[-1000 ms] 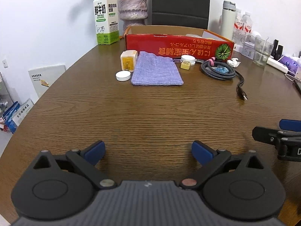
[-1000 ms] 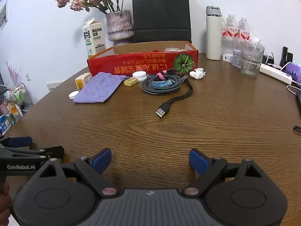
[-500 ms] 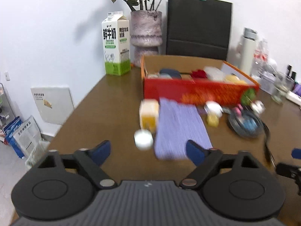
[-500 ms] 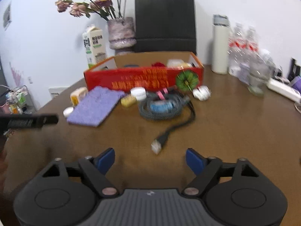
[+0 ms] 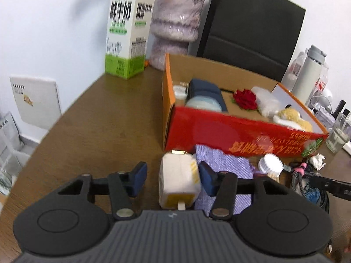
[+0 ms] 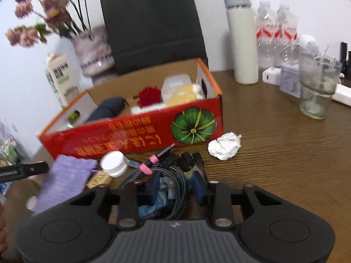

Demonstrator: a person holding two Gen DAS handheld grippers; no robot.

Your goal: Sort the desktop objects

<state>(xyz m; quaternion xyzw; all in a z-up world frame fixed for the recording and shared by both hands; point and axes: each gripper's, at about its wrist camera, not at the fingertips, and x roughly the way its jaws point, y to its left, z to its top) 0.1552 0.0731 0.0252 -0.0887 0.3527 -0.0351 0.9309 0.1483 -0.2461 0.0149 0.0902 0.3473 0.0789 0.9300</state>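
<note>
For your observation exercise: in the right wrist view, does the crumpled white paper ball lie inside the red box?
No, the crumpled paper ball lies on the table outside the red box, near its pumpkin-printed corner.

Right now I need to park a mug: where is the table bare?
Bare wood lies left of the red box, toward the milk carton, and right of the crumpled paper, before the glass. The strip before the box is crowded: purple pouch, white cap, cable coil.
</note>
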